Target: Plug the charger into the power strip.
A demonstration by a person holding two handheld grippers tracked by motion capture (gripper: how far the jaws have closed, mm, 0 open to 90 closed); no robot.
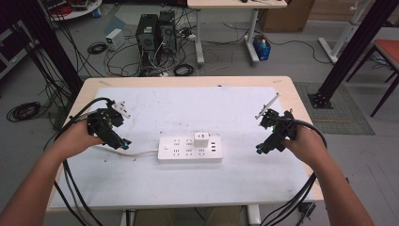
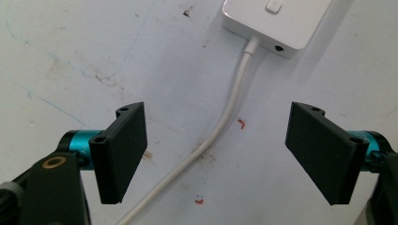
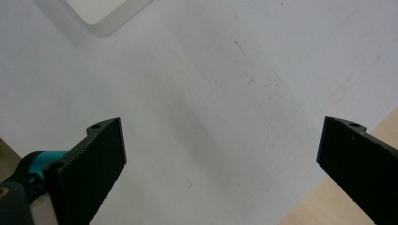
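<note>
Both grippers gape empty; white cable point(image 2: 220, 129) runs between left gripper point(image 2: 216, 154), power strip point(image 1: 189, 148) ahead.

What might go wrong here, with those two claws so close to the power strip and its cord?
The left claw hangs open right over the white cord; closing there might grab the cord and drag the power strip sideways. The white adapter stands plugged into the strip, so a pull on it with nothing bracing the strip may lift the whole strip. The right claw is open near the mat's edge, where a jaw might catch.
</note>
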